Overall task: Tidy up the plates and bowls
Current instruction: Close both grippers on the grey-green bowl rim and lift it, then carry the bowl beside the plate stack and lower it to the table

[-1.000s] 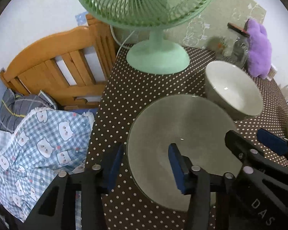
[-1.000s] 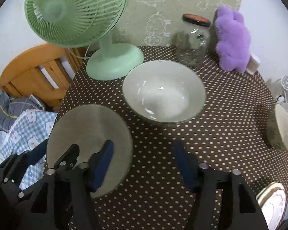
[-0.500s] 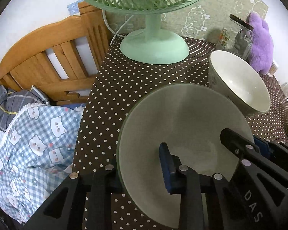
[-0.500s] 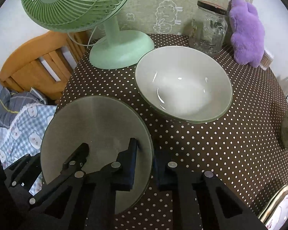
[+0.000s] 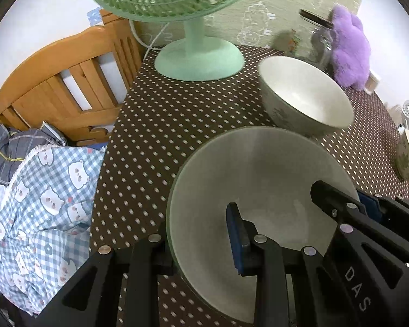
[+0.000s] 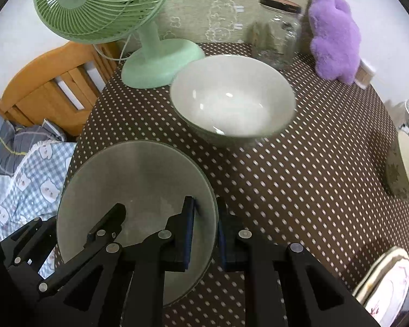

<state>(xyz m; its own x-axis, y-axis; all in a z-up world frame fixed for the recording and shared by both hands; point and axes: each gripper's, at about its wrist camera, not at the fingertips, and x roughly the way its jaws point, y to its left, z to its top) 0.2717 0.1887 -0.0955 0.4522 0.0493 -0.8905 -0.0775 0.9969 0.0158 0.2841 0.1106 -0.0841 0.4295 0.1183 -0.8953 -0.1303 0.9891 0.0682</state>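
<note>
Both grippers clamp grey-green bowl (image 5: 261, 179) rim: left gripper (image 5: 201, 241) left edge, right gripper (image 6: 205, 229) right edge.

The polka-dot table (image 6: 300, 185) bears a white bowl (image 6: 231, 103); fan (image 6: 161, 65); jar (image 6: 280, 35); purple plush (image 6: 335, 35).

Frosted bowl (image 6: 139, 190) is seen as matt, prob. glass or plastic; white bowl (image 6: 231, 103) as glossy glazed ceramic. Worktop (image 6: 300, 177) is covered w/ dotted cloth. Tongs are matt black plastic w/ blue pads (image 5: 235, 242). Fan (image 6: 101, 5): smooth plastic; headboard (image 5: 62, 81): varnished wood; purple toy (image 6: 334, 32): fluffy plush.
</note>
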